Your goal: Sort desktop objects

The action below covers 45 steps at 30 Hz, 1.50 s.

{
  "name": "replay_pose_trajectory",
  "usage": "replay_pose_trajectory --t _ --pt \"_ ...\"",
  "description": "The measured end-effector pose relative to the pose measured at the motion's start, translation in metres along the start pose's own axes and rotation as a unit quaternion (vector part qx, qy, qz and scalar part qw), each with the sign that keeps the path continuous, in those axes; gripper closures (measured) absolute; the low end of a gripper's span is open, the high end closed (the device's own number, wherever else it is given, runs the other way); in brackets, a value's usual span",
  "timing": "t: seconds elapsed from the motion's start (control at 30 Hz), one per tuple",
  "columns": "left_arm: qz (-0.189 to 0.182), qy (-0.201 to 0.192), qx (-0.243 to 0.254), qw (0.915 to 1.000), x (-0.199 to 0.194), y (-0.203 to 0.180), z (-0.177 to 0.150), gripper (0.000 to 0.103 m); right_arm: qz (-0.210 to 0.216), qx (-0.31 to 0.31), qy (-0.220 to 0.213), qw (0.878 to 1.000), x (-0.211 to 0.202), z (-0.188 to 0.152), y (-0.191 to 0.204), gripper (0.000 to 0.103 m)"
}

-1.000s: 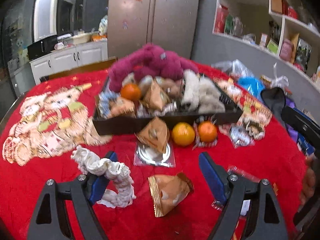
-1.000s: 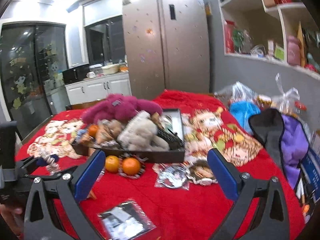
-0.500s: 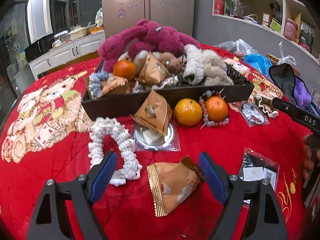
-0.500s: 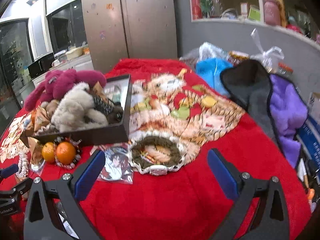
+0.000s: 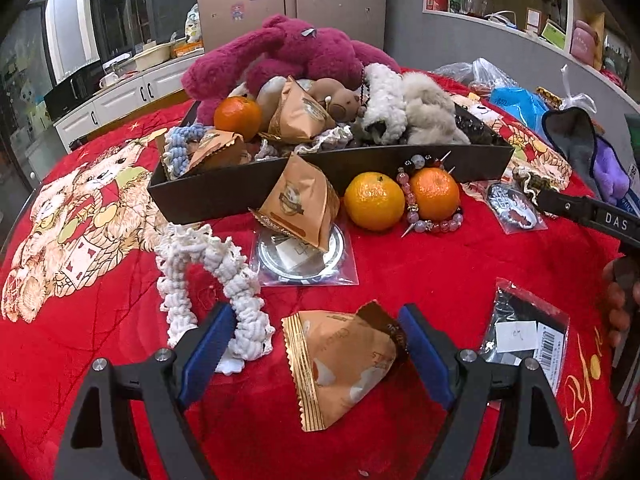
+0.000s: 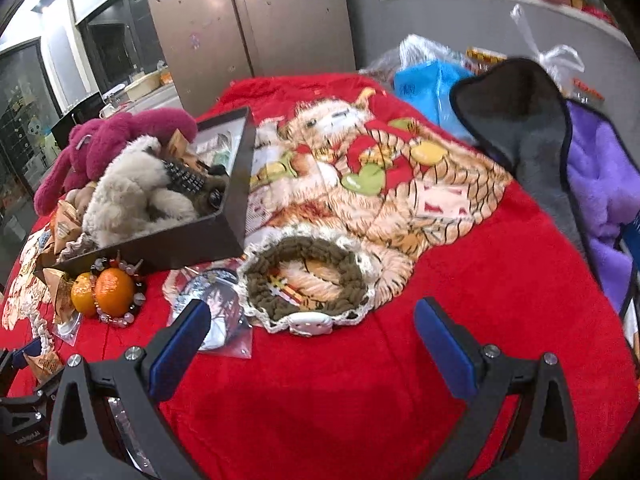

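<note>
My left gripper (image 5: 316, 344) is open, its blue pads either side of an orange snack packet (image 5: 340, 364) lying on the red cloth, not pressing it. A white crocheted scrunchie (image 5: 216, 268) lies by the left pad. Beyond stand two oranges (image 5: 374, 201), a bead bracelet (image 5: 424, 220), a second snack packet (image 5: 298, 202) on a bagged badge, and the full black tray (image 5: 224, 196). My right gripper (image 6: 312, 332) is open above the cloth, just short of a brown and white crocheted ring (image 6: 308, 280), with nothing between its fingers.
A bagged badge (image 6: 216, 312) lies by the right gripper's left finger. A black bagged item (image 5: 524, 332) sits at the right of the left wrist view. A grey and purple cloth (image 6: 560, 152) and plastic bags crowd the table's right side.
Both grippers came lower and closer to the table. The left one now straddles the snack packet. The right one swung right, from the bagged items to the brown crocheted ring.
</note>
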<state>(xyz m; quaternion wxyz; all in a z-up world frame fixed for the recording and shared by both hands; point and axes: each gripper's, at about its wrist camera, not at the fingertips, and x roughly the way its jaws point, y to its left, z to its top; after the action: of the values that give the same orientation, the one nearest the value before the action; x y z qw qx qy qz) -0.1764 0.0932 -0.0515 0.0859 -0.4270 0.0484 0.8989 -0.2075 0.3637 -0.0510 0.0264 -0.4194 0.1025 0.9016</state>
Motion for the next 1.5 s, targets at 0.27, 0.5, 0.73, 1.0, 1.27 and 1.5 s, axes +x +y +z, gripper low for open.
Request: replay_pose_trajectory --t 0.27,0.5,0.73,1.0,1.27,1.5 --pt "-0.013 -0.005 -0.01 0.9999 -0.002 0.002 0.0 0.018 -0.004 -0.019 0.009 1.0 0.003 -0.001 0.007 0.025" --pt "-0.009 -0.023 0.013 0.9996 -0.013 -0.007 -0.003 0.056 0.012 -0.042 0.001 0.999 0.0 -0.001 0.016 0.084" --pt "-0.024 -0.036 0.017 0.9989 -0.022 -0.008 -0.003 0.069 0.018 -0.06 -0.033 0.997 -0.014 -0.002 0.022 0.084" --pt "-0.022 -0.046 0.013 0.9986 -0.028 -0.004 -0.002 0.069 0.004 -0.099 -0.077 0.992 -0.033 -0.007 0.038 0.084" --pt "-0.035 -0.058 0.003 0.9977 -0.043 0.0 0.002 0.069 0.064 -0.099 -0.115 0.986 -0.066 -0.007 0.048 0.084" --pt "-0.047 -0.089 -0.021 0.9947 -0.068 0.02 0.011 0.07 0.098 -0.107 -0.121 0.982 -0.076 -0.008 0.061 0.084"
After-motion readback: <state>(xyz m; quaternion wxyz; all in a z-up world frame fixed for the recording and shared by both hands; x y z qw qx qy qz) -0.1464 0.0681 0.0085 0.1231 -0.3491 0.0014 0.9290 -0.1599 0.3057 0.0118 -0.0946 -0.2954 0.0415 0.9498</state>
